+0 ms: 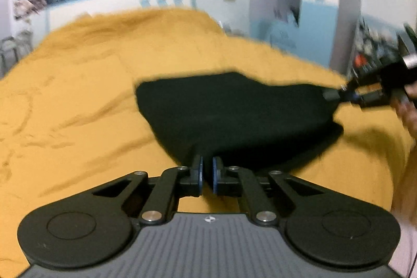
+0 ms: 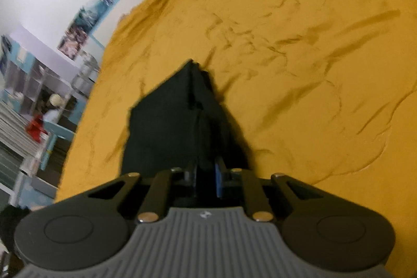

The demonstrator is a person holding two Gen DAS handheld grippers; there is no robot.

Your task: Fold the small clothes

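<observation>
Left wrist: both grippers (image 1: 207, 168) (image 1: 346, 95) pinch matte black cloth (image 1: 234, 116) over wrinkled mustard sheet (image 1: 78, 95).

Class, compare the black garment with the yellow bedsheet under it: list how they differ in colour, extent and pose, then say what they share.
Colour: the black garment is dark and plain; the yellow bedsheet is mustard. Extent: the garment covers a small patch, while the sheet spreads across the whole bed. Pose: the garment is pinched at two edges by the left gripper and right gripper; the sheet lies loose and wrinkled, unheld. Both are soft fabric.
</observation>
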